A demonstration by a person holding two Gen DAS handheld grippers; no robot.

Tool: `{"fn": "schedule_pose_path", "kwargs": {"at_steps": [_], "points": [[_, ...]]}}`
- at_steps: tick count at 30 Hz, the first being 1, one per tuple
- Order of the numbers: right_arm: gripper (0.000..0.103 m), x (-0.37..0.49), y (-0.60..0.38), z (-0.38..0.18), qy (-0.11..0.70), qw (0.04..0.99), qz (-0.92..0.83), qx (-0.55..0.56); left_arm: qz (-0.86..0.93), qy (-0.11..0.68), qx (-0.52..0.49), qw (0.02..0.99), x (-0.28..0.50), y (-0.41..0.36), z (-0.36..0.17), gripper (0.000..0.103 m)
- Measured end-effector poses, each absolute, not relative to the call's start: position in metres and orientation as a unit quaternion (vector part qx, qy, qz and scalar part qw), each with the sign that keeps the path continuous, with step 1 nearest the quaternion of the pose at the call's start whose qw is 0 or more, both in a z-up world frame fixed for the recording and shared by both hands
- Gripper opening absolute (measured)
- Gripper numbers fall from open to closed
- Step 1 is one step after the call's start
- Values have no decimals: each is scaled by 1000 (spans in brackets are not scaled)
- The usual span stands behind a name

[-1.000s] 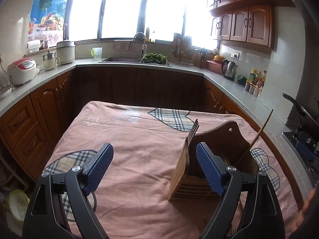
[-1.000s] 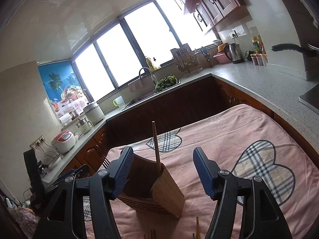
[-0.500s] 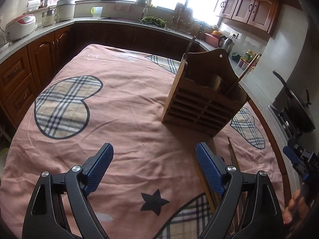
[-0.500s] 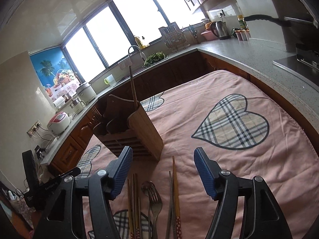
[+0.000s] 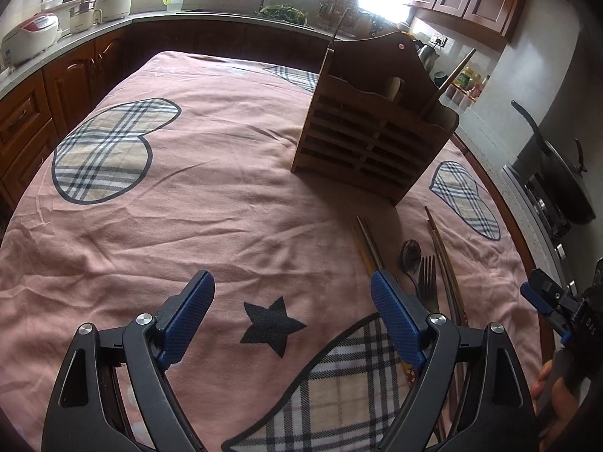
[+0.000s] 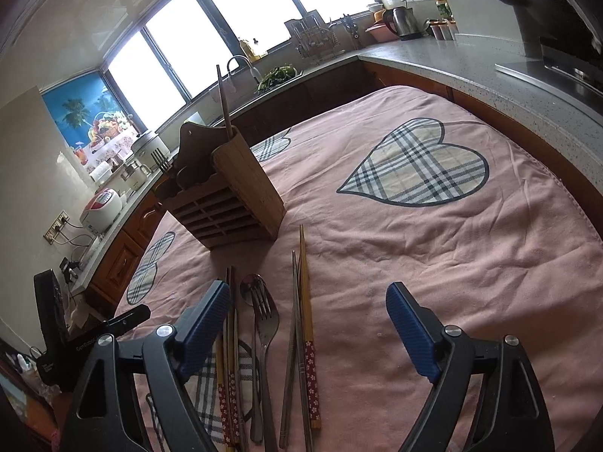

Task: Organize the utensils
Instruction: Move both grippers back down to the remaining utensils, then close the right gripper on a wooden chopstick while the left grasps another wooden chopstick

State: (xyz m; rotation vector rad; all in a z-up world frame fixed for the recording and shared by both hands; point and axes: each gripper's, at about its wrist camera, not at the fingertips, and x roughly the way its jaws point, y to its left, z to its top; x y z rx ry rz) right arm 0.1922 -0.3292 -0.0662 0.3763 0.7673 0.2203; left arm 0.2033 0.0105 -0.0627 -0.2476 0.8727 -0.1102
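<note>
While both tongs hang over the pink cloth [image 5: 226, 196] on the desk, each stands released and grasps nothing. The left tongs [image 5: 292, 316] hover above a black star print; the right tongs [image 6: 309, 320] have just been opening, with chopsticks [image 6: 306, 301] lying on the cloth beneath the gap. A spoon [image 6: 250, 286] and fork [image 6: 264, 312] lie beside them. The wooden utensil holder [image 6: 230, 196] stands upright beyond, holding one chopstick [image 6: 223, 101] and a fork [image 6: 161, 160].
</note>
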Motion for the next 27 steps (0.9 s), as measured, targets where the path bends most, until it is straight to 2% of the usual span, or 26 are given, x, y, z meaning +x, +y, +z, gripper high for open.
{"fn": "schedule_pose_path", "kwargs": {"at_steps": [3, 14, 24, 27], "points": [[92, 193, -324, -71, 386, 901, 105, 170, -56, 424, -111, 897, 205, 4, -63, 87], [92, 211, -316, -80, 408, 893, 114, 151, -63, 458, -62, 885, 232, -31, -80, 87], [92, 265, -304, -87, 458, 876, 107, 107, -73, 477, -56, 874, 259, -43, -92, 83], [93, 276, -306, -78, 456, 875, 110, 124, -76, 482, -60, 871, 262, -43, -96, 82]]}}
